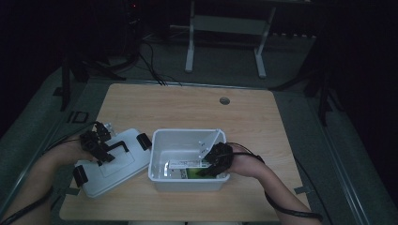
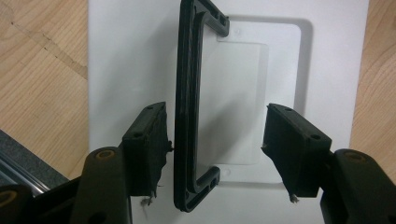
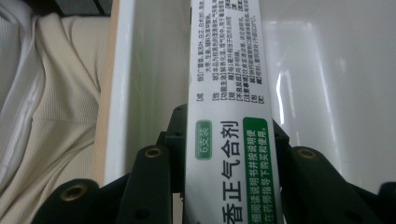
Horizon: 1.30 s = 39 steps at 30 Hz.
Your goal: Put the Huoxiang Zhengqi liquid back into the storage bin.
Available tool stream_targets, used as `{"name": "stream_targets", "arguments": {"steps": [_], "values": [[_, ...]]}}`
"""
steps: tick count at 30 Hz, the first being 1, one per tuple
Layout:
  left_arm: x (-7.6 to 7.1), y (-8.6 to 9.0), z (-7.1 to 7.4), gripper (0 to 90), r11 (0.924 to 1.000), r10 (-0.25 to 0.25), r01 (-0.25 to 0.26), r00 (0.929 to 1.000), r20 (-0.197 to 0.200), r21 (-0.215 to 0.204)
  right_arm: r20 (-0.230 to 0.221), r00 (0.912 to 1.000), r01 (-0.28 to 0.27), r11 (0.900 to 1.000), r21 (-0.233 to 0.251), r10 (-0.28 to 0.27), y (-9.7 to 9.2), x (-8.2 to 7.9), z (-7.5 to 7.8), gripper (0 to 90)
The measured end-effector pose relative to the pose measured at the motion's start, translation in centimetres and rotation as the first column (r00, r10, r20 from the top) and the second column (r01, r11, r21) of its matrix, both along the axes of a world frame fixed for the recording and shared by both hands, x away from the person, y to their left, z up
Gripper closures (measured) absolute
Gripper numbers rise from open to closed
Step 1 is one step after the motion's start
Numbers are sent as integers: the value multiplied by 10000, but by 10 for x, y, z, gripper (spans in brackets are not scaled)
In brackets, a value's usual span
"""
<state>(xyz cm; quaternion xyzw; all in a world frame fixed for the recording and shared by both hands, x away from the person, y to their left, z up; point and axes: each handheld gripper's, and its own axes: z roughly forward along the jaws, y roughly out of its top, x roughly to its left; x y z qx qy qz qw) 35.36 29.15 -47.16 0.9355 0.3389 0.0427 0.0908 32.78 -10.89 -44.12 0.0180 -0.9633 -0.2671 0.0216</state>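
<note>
A white plastic bin point(image 1: 185, 184) stands open in the middle of the wooden table point(image 1: 187, 110). Its white lid point(image 1: 115, 168) lies flat to the left, with a black handle point(image 1: 118, 146) and black end clips. My left gripper point(image 1: 103, 148) hovers over the lid. In the left gripper view it point(image 2: 215, 128) is open, with the handle point(image 2: 187, 107) standing between the jaws, close to the left one. My right gripper point(image 1: 210, 168) reaches into the bin and is shut on a long white and green printed box point(image 3: 226, 70), which also shows inside the bin point(image 1: 185, 165).
A round cable hole point(image 1: 225, 101) sits near the table's far edge. Beyond the table stands a white frame point(image 1: 225, 28), with cables on the dark floor. The bin's near wall point(image 3: 140, 70) and the person's cream clothing point(image 3: 46, 93) appear in the right gripper view.
</note>
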Motion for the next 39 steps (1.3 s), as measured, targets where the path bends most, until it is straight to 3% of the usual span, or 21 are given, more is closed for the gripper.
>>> {"name": "stream_targets", "arguments": {"steps": [12, 22, 34, 39], "values": [[-1, 1, -2, 401, 10000, 17, -17, 10000, -30, 66, -393, 9991, -180, 9947, -1010, 141, 10, 1, -14, 645], [-1, 2, -4, 401, 10000, 34, -33, 10000, -91, 63, -494, 9988, -101, 9918, -1278, 38, 9, 3, -14, 607], [-2, 0, -2, 401, 10000, 26, -25, 9999, -132, 48, -496, 9986, 179, 9998, 38, -177, -12, 4, 11, 566], [-2, 1, -2, 401, 10000, -40, 42, 9998, -191, 69, -329, 9957, 894, 9927, 811, -870, -32, 8, 24, 553]]}}
